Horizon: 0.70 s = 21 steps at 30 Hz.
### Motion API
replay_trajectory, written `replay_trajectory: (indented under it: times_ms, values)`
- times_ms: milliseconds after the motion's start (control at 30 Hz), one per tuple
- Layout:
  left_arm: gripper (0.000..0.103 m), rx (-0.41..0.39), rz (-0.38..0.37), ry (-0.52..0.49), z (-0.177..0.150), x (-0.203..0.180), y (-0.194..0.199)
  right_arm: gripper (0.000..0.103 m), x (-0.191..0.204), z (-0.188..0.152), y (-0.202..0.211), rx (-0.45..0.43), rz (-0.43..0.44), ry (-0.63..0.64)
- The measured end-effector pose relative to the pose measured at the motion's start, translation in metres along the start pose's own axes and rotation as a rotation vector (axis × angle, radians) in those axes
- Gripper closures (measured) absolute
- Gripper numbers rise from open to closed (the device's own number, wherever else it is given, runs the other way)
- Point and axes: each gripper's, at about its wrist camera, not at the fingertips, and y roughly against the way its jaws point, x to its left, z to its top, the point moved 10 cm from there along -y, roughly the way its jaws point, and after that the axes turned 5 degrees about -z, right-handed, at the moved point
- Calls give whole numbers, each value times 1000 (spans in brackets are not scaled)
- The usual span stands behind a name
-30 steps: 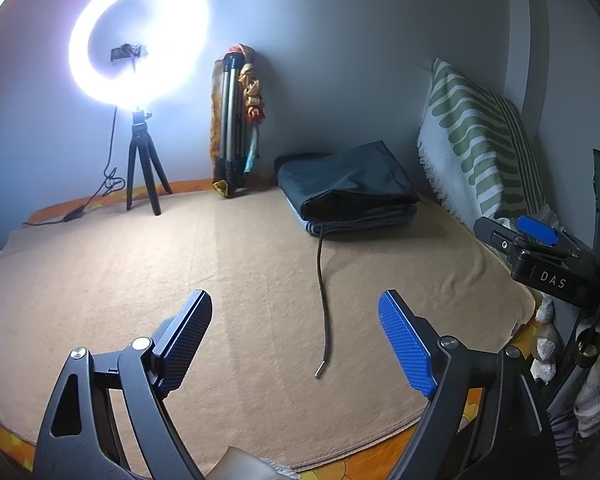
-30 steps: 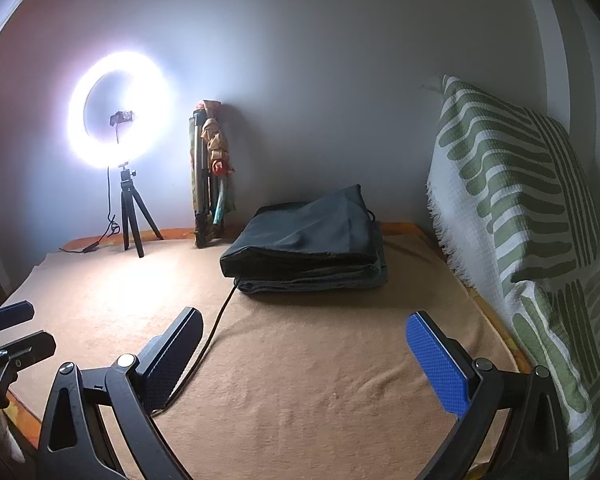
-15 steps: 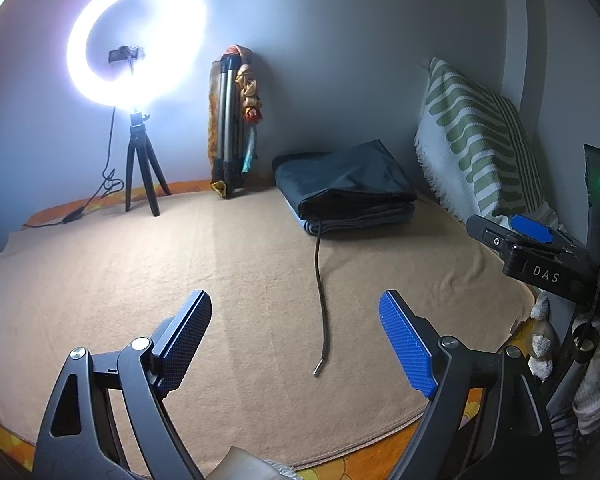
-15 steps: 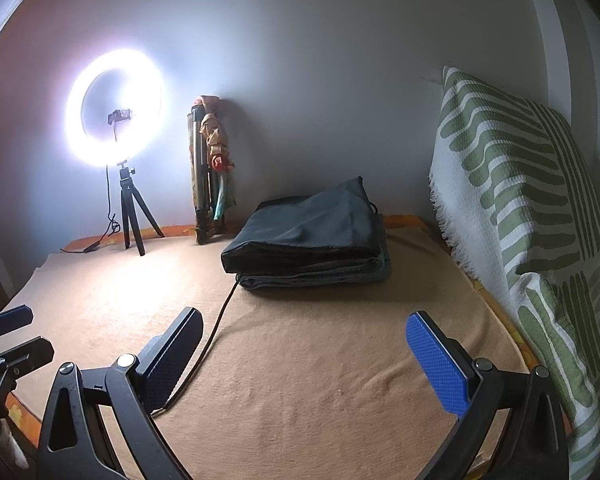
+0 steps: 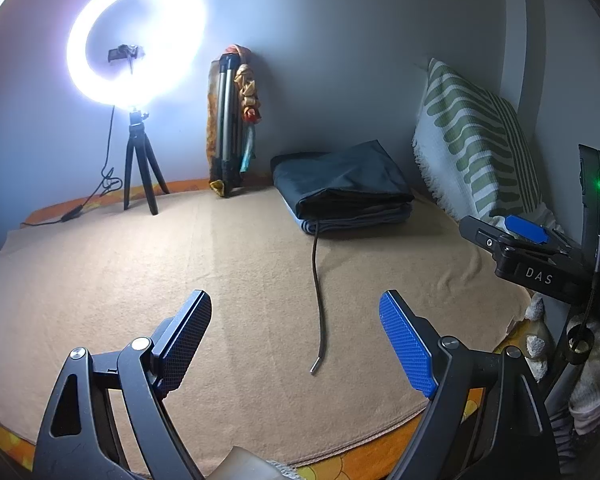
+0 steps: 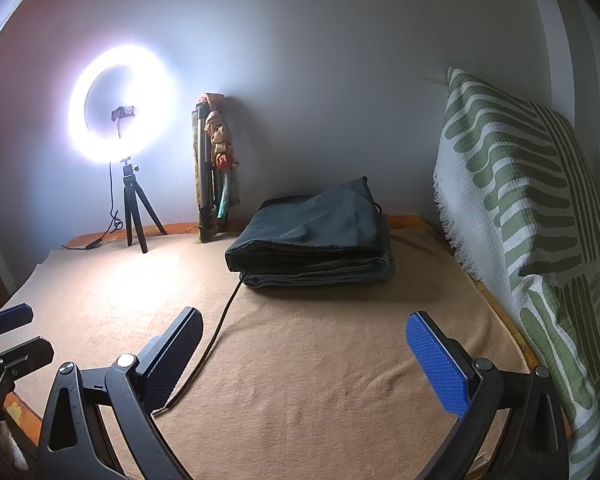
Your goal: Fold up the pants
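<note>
Tan blanket [image 5: 260, 280] covers the whole working surface in front of you, with an orange patterned sheet [image 5: 380, 456] showing along its lower edge. Your left gripper [image 5: 296, 336] sits at the bottom of the left wrist view with its jaws spread wide and nothing between them but bare blanket. Your right gripper [image 6: 304, 352] sits at the bottom of its own view, jaws equally wide and holding nothing. The folded pants [image 5: 344, 184] lie at the centre right of the left wrist view, well apart from both grippers: a dark pair stacked on top of a grey-blue folded pair [image 6: 324, 276], close to the back wall. A dark drawstring [image 5: 319, 280] trails from under the stack toward the lower centre of the frame, its metal tip resting on the blanket between your left fingers [image 5: 408, 344] and ahead of them. In the right wrist view the same cord runs down toward the lower left, passing behind the left-hand pad. A lit ring light [image 5: 136, 36] on a small black tripod [image 5: 140, 168] stands at the upper left. A folded tripod [image 5: 226, 124] draped with cloth leans against the wall at upper centre. A green and white patterned pillow [image 6: 532, 216] stands on the right
</note>
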Motion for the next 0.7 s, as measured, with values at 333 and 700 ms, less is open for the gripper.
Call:
replay_trajectory:
  times_ms: [333, 700]
  values:
    - [17, -2, -1, -2, 0, 0, 1, 0, 5, 0, 0, 1, 6, 5]
    - [17, -2, 0, -2, 0, -2, 2, 0, 5, 0, 1, 1, 7, 4]
